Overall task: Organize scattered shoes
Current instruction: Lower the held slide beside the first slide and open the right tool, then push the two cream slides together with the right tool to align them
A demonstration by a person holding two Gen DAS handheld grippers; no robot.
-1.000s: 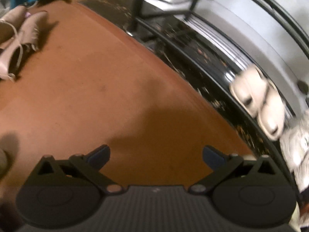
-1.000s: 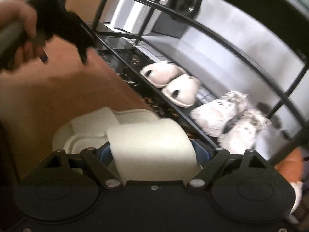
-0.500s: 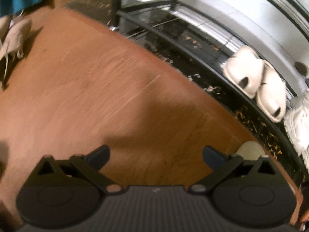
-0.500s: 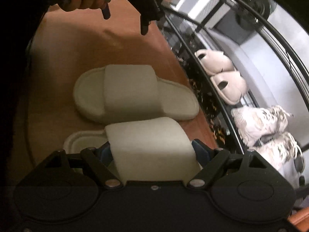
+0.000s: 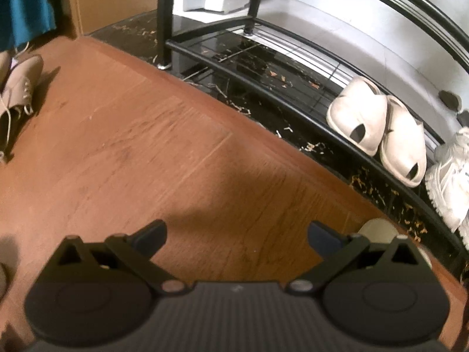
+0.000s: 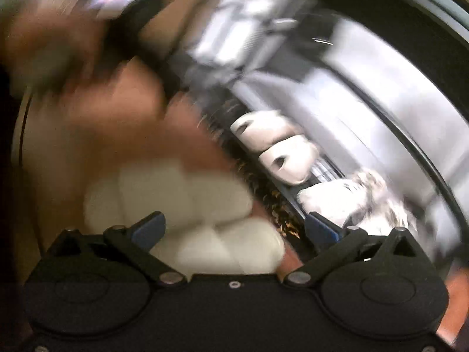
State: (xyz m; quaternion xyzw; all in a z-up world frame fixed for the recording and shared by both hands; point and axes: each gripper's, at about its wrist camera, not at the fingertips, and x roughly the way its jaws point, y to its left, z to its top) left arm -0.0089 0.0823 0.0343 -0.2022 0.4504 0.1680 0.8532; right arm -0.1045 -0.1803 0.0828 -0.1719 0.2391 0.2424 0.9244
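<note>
Right gripper: jaws have just been opening and stand wide, the cream slides lying free on the floor beside the shoe rack. Left gripper: wide, empty, above bare floor near the rack.

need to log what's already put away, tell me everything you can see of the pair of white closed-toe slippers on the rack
The white closed-toe slippers are a pair of rounded, smooth clogs that look like foam or rubber, each with a dark oval hole near one end. They lie side by side, pressed together, on the lowest wire shelf of the black metal shoe rack, angled across it. To one side sit fluffy white sneakers. No gripper touches them.
</note>
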